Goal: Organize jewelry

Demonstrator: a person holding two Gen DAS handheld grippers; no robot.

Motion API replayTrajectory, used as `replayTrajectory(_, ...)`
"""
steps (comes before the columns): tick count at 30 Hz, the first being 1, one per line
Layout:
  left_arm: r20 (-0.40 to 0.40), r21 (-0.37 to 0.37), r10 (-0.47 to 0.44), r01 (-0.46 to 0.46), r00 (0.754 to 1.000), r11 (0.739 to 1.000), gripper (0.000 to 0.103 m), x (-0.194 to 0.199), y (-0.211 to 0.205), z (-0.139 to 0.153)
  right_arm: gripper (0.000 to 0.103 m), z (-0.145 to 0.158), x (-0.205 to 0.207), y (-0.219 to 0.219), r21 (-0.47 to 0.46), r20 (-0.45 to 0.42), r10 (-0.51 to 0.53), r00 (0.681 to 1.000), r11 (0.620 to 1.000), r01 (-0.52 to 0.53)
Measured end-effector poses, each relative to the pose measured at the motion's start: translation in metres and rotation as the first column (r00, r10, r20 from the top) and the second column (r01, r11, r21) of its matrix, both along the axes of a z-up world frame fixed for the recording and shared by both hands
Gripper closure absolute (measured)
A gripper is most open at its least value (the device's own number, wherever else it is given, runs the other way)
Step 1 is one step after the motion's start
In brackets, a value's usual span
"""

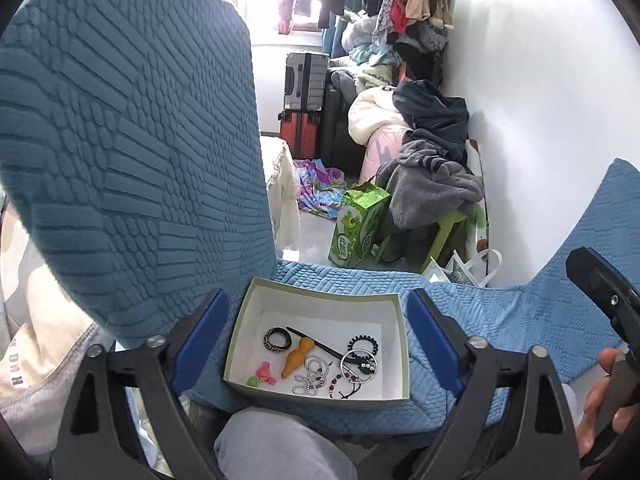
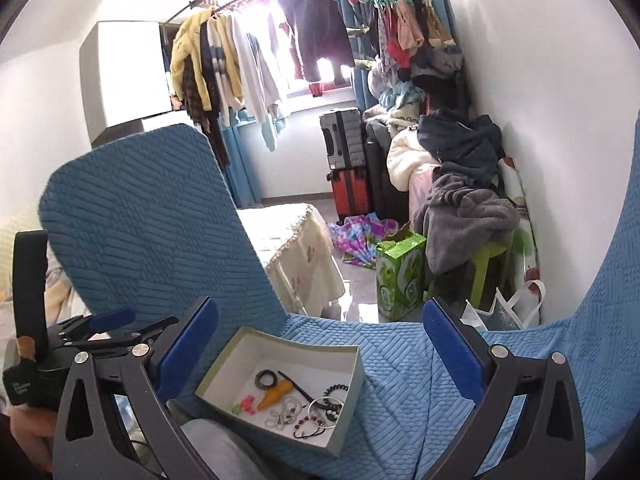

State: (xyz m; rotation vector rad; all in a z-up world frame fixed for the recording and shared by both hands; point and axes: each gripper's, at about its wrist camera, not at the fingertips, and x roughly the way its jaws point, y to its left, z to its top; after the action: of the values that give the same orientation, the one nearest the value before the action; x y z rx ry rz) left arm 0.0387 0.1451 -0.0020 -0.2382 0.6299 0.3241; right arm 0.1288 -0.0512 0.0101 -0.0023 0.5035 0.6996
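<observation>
A shallow box [image 1: 320, 295] with a white inside sits on a blue quilted seat [image 1: 500, 320]. It holds an orange gourd-shaped piece [image 1: 297, 358], a black patterned ring [image 1: 277, 338], a black hair stick [image 1: 316, 343], a bead chain [image 1: 312, 374], silver bangles [image 1: 360, 364], a black coil tie [image 1: 363, 342] and pink and green bits [image 1: 262, 374]. My left gripper [image 1: 316, 340] is open and empty, its jaws standing either side of the box. The box also shows in the right wrist view [image 2: 348, 412]. My right gripper [image 2: 320, 356] is open and empty above it.
A blue quilted chair back [image 1: 128, 140] rises at left. Beyond the seat stand a green carton [image 1: 358, 224], a green stool [image 1: 444, 236] piled with clothes, suitcases [image 1: 306, 108] and a cloth-covered table [image 2: 304, 256]. A grey-trousered knee [image 1: 276, 444] is below the box.
</observation>
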Motion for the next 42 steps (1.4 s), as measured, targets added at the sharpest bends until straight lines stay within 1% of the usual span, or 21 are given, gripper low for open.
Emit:
replayTrajectory(2,0.007,-0.004,0.002,-0.002,1.000,1.000,0.004,-0.004,-0.002,-0.001,0.000,-0.001,-0.006,-0.003,-0.003,0.003,-0.002,1.000,1.000,0.002)
replayTrajectory(5,0.001,-0.004,0.012,-0.012,1.000,1.000,0.004,-0.009,-0.002,-0.005,0.000,-0.010,-0.014,-0.008,-0.021,0.001,-0.005,1.000,1.000,0.005)
replayTrajectory(13,-0.007,-0.035,0.033,-0.033,0.999,0.999,0.004,-0.017,-0.003,-0.015,0.000,-0.048,-0.012,-0.016,-0.098,-0.075,-0.041,0.996,0.995,0.033)
replayTrajectory(18,-0.014,-0.056,0.034,-0.035,0.999,0.998,0.004,-0.020,-0.002,-0.022,0.000,-0.065,-0.012,-0.018,-0.134,-0.095,-0.057,0.994,0.990,0.044)
replayTrajectory(26,-0.030,-0.061,0.040,-0.042,0.999,0.997,0.004,-0.022,-0.002,-0.031,0.000,-0.067,-0.019,-0.019,-0.147,-0.093,-0.066,0.993,0.988,0.052)
replayTrajectory(35,-0.042,-0.034,0.017,-0.019,0.999,0.999,0.004,-0.023,-0.011,-0.031,0.000,-0.065,-0.023,-0.022,-0.152,-0.100,-0.105,0.989,0.984,0.089)
replayTrajectory(38,-0.046,-0.036,0.006,-0.008,0.999,0.999,0.004,-0.023,-0.012,-0.032,0.000,-0.067,-0.026,-0.023,-0.162,-0.107,-0.123,0.987,0.981,0.105)
replayTrajectory(42,-0.055,-0.018,-0.014,0.013,0.998,1.000,0.001,-0.024,-0.014,-0.035,0.000,-0.073,-0.031,-0.025,-0.170,-0.123,-0.143,0.982,0.978,0.121)
